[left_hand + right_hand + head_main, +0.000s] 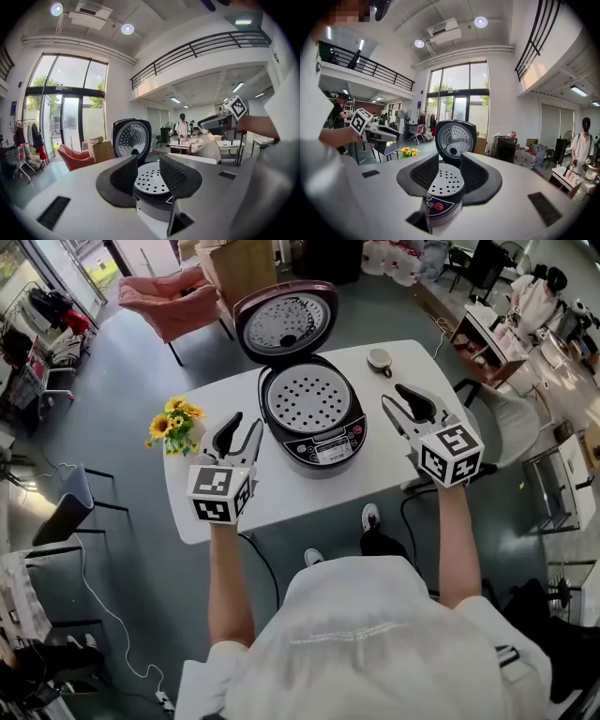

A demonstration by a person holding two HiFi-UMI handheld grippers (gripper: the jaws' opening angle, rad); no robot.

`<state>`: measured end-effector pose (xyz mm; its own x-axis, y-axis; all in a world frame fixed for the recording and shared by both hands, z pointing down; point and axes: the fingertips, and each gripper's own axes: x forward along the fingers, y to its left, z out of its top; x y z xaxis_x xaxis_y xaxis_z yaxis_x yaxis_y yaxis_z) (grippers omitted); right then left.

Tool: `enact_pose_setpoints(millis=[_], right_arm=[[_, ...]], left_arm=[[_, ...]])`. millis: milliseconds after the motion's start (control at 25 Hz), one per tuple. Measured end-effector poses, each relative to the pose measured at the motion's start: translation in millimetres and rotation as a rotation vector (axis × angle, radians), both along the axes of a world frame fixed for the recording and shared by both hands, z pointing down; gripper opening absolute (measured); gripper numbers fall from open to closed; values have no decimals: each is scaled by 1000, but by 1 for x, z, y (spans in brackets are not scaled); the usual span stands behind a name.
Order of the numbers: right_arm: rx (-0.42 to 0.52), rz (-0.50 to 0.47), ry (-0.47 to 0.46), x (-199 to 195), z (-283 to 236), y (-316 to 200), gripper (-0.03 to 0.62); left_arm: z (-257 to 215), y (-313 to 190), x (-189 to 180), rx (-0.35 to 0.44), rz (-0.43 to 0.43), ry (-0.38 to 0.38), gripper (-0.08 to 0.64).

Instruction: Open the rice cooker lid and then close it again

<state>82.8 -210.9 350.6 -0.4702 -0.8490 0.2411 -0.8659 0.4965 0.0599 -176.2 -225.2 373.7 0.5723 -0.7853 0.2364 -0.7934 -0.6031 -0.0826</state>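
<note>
While both grippers are held low over a white counter (281, 502), the rice cooker (312, 418) is found between them, to the right of the left gripper (246, 427) and to the left of the right gripper (396, 397), touched by neither. Its lid (286, 322) is stood fully open, tilted back beyond the jaws, and the perforated inner plate (309, 397) is exposed. The jaws of each gripper are seen parted, with nothing clasped between the pads. A bunch of sunflowers (174, 425) is set just left of the left gripper, and a small round object (379, 359) is laid ahead of the right gripper. Beyond the counter, a grey floor (141, 390), a pink armchair (173, 298) and a cardboard box (239, 263) are seen. Tall glazed doors (70, 117) and a railed balcony (201, 44) are shown in the gripper views.
</note>
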Motion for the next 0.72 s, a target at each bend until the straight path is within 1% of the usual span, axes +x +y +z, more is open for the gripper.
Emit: enact_pose_setpoints(millis=[160, 320, 480, 600, 720], right_arm=[[11, -12, -11, 1, -1, -16, 160], [20, -57, -23, 0, 1, -41, 159], [22, -92, -52, 16, 2, -75, 158], [25, -128, -73, 26, 1, -106, 156], [19, -176, -76, 35, 3, -134, 156]], left_arm=[[8, -6, 3, -18, -7, -10, 160], [9, -23, 6, -28, -42, -21, 160], [6, -46, 20, -28, -74, -48, 160], [3, -65, 26, -27, -123, -67, 160], [2, -82, 32, -30, -181, -79, 160]])
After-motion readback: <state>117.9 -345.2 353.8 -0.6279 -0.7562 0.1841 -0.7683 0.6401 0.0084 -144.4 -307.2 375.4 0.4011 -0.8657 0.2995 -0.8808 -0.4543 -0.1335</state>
